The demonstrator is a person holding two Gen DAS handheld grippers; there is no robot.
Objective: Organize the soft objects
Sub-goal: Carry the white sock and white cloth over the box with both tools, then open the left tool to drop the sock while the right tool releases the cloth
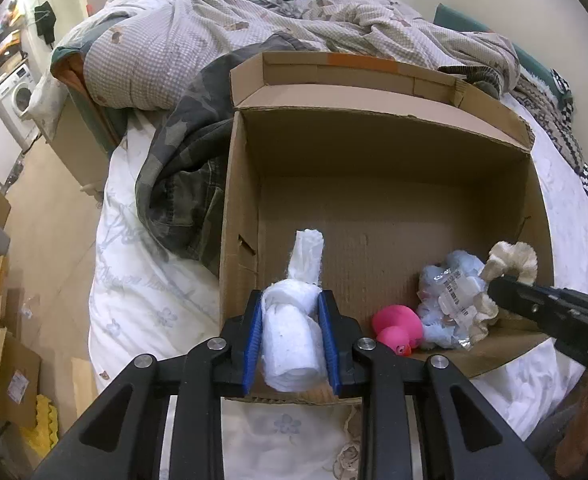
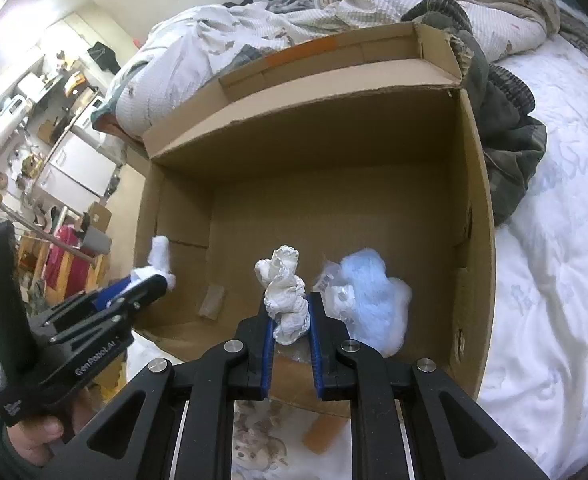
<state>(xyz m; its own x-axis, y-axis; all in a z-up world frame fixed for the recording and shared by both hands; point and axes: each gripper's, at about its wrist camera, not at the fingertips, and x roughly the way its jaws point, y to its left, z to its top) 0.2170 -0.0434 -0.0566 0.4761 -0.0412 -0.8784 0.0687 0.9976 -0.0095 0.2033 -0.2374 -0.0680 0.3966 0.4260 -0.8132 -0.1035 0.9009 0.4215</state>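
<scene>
An open cardboard box (image 1: 374,168) sits on the bed. My left gripper (image 1: 290,300) is shut on a rolled white cloth (image 1: 290,336) and holds it over the box's near left corner. My right gripper (image 2: 288,300) is shut on a cream scrunchie (image 2: 284,292) over the box's near side; the scrunchie also shows in the left wrist view (image 1: 510,260). Inside the box lie a pink rubber duck (image 1: 398,330) and a light blue fluffy item with a plastic label (image 1: 450,300), which also shows in the right wrist view (image 2: 366,292).
A crumpled checked quilt (image 1: 198,32) and a camouflage garment (image 1: 186,152) lie behind and left of the box. A white bed sheet (image 2: 554,280) surrounds it. Floor with cardboard pieces (image 1: 10,364) lies left of the bed.
</scene>
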